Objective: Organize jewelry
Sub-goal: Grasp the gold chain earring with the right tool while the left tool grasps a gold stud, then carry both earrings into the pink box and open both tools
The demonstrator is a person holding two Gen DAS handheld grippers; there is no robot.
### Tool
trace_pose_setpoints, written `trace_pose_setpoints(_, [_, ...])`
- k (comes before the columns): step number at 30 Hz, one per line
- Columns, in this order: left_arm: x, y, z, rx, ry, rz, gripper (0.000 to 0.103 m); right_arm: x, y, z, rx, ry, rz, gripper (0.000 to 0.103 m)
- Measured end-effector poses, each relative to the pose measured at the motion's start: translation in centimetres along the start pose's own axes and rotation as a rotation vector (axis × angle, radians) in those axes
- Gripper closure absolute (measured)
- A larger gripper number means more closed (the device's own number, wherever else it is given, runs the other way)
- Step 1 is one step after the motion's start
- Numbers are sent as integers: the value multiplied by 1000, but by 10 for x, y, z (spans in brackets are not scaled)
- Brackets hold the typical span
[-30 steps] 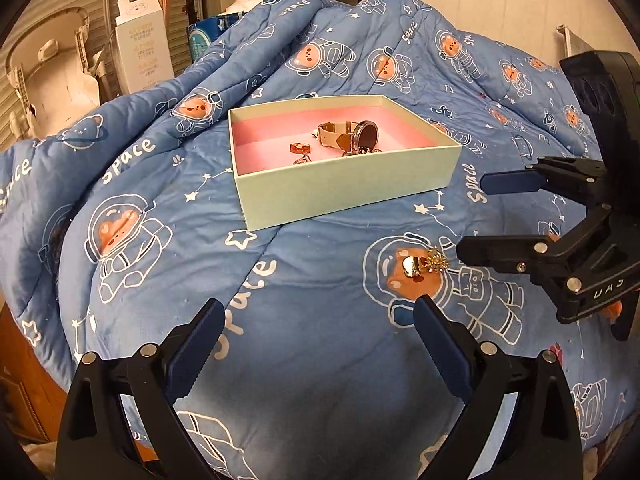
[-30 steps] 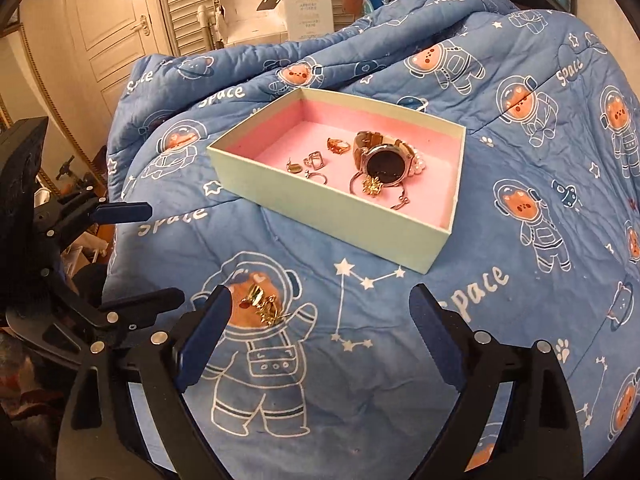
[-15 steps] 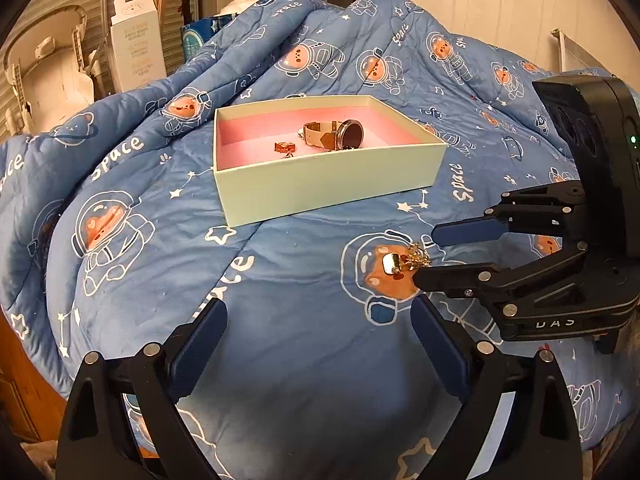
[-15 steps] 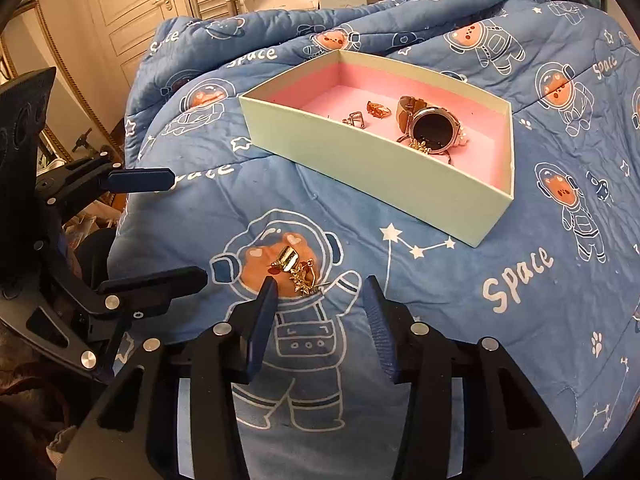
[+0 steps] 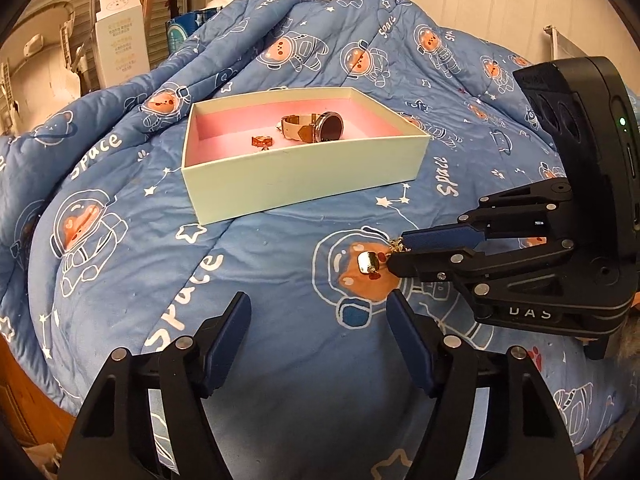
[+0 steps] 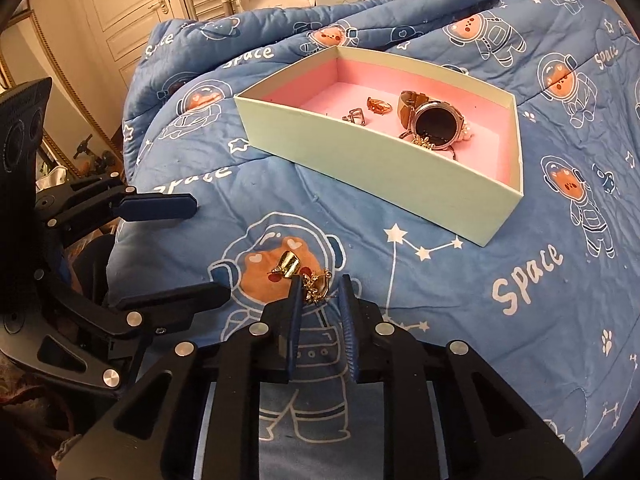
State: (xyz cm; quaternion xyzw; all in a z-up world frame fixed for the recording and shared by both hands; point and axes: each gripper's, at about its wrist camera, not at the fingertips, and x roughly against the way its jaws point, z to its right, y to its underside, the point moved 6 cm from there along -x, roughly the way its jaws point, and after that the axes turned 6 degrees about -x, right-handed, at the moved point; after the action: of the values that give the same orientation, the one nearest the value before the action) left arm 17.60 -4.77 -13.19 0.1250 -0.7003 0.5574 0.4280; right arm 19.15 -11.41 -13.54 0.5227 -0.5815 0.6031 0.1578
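While the left gripper (image 5: 318, 320) waits wide open and holding nothing at six o'clock, the left wrist view shows the right gripper (image 5: 396, 254) reaching in from three o'clock, its tips at the gold earring (image 5: 368, 263) on the quilt (image 5: 120, 320). The box (image 5: 296, 184) sits toward twelve, watch (image 5: 326, 126) inside.

From the right wrist view, the right gripper's jaws are narrowed about the earring's dangling part (image 6: 316, 288), apparently not fully clamped; the box at one o'clock looks like its destination.
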Motion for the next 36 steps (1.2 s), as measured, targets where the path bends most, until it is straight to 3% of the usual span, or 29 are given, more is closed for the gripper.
trace_pose_setpoints(14, [-22, -15, 20, -5, 75, -20, 69, 16, 7, 17, -80, 6, 18, 85])
trace_pose_setpoints(27, [-35, -23, 31, -57, 46, -29, 90, 16, 11, 24, -114, 10, 13, 85])
trace_pose_setpoints(36, [-31, -22, 27, -27, 62, -24, 90, 16, 13, 24, -116, 12, 9, 85])
